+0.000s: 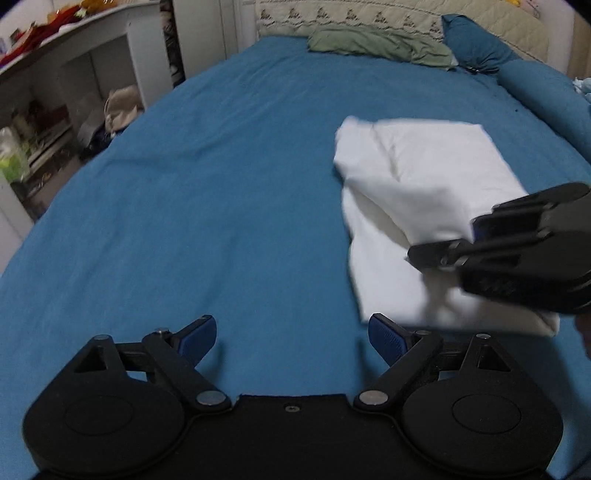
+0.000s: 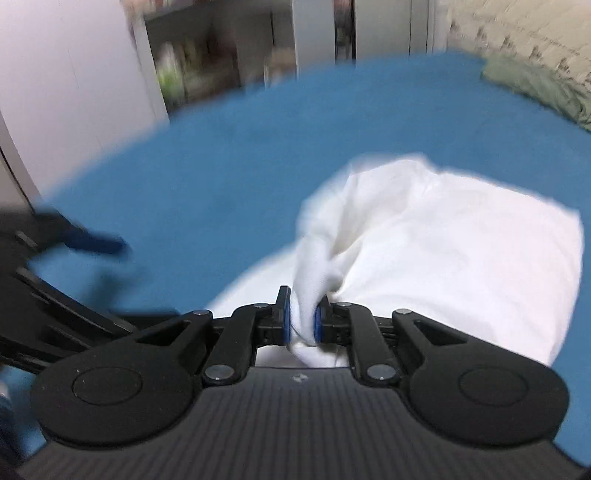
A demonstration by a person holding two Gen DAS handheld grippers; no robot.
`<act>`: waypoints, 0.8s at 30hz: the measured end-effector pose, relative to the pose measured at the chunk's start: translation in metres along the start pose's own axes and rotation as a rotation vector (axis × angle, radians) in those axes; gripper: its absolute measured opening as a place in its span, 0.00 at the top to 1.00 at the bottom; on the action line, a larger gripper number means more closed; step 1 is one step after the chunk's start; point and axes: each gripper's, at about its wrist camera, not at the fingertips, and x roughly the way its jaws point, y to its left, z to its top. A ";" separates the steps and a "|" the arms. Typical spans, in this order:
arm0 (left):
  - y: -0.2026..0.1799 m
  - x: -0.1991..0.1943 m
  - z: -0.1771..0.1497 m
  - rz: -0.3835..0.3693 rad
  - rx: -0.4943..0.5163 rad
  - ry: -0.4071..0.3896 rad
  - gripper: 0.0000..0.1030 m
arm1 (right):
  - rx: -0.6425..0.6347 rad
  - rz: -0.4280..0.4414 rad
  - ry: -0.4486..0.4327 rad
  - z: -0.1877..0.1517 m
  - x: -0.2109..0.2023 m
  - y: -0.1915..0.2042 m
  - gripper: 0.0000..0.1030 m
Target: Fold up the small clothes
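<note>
A white garment [image 1: 421, 206] lies partly folded on the blue bedsheet [image 1: 221, 206], right of centre in the left wrist view. My left gripper [image 1: 291, 341] is open and empty, low over the sheet, just left of the garment's near edge. My right gripper [image 2: 302, 317] is shut on a pinched fold of the white garment [image 2: 443, 251] and lifts that part off the bed. It also shows in the left wrist view [image 1: 428, 254], over the garment's right side. The right wrist view is blurred.
A green cloth [image 1: 380, 44] and blue pillows [image 1: 480, 44] lie at the head of the bed by a quilted headboard [image 1: 369, 14]. White shelves with clutter [image 1: 48, 110] stand beyond the bed's left edge.
</note>
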 end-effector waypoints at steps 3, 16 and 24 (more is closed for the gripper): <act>0.006 0.003 -0.003 -0.013 -0.022 0.004 0.11 | -0.046 -0.033 0.000 -0.005 0.008 0.008 0.70; -0.003 -0.007 0.036 -0.171 -0.167 -0.079 0.11 | 0.067 -0.315 -0.229 -0.106 -0.110 -0.016 0.14; -0.027 0.018 0.048 -0.248 -0.259 -0.028 0.29 | 0.286 -0.460 -0.234 -0.140 -0.078 0.002 0.16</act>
